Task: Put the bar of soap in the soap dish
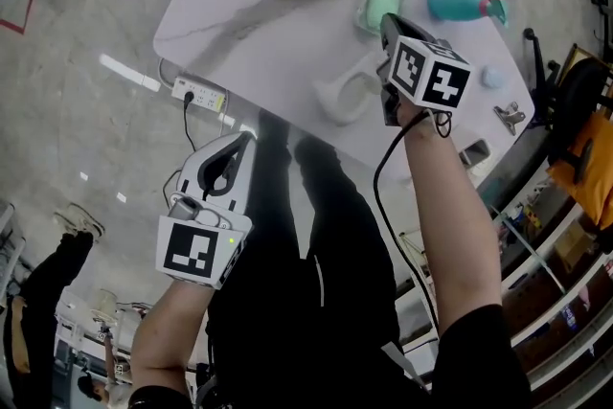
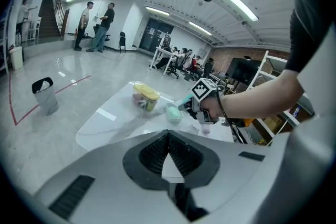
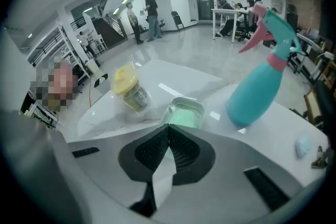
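Our right claw is shut tight with nothing in it, just above the soap. The soap lies in the dish. We think the job is done, so we should lift straight up and not nudge the dish. The bottle stands just beside it and could tip. Our left claw is shut and empty too, away from the table.

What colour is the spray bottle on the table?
The spray bottle is teal with a pink trigger and collar, clearest in the right gripper view.
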Motion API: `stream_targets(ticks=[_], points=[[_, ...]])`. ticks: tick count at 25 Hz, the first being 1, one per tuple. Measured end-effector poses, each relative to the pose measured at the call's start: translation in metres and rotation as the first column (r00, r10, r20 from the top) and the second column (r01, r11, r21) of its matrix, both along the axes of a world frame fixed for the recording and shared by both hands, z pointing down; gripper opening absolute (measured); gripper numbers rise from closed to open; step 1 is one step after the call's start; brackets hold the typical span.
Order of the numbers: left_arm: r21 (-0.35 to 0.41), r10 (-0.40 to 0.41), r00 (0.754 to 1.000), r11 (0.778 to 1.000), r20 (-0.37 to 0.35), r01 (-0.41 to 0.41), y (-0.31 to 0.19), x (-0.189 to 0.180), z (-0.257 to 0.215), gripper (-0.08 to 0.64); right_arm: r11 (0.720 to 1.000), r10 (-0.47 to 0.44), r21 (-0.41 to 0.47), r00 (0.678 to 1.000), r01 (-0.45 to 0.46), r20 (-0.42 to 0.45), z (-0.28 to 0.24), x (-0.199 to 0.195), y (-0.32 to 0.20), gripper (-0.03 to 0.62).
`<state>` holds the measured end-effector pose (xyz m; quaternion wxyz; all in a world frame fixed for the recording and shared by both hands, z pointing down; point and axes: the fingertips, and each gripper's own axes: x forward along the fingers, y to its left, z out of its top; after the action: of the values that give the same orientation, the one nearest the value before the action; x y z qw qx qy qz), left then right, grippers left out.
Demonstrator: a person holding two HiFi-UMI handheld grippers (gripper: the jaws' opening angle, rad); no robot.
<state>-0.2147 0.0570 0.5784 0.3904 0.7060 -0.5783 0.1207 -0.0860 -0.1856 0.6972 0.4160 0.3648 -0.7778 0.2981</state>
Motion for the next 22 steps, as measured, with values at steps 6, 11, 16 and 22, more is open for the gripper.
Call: stream_targets(ticks=[6, 11, 16, 22], points=[[0.050, 0.045, 0.999, 0.998, 0.009, -0.045, -0.017, -0.001, -0.050, 0.010, 0.998, 0.040, 0.051, 0.986, -0.048, 0.164, -0.103, 0.030, 0.026, 0.017], [0.153, 0.111, 0.994, 0.982, 0.024, -0.113, -0.046, 0.002, -0.122, 0.009, 0.978, 0.120, 0.127, 0.942, -0.167, 0.315, -0.225, 0.064, 0.054, 0.017], [0.225, 0.186, 0.982, 0.956, 0.035, -0.189, -0.064, 0.016, -0.198, 0.009, 0.960, 0.060, 0.241, 0.950, -0.139, 0.307, -0.319, 0.092, 0.087, 0.017], [0.289, 0.252, 0.966, 0.922, 0.055, -0.257, -0.069, 0.046, -0.273, 0.009, 0.932, 0.074, 0.312, 0.938, -0.187, 0.339, -0.403, 0.128, 0.119, 0.015]])
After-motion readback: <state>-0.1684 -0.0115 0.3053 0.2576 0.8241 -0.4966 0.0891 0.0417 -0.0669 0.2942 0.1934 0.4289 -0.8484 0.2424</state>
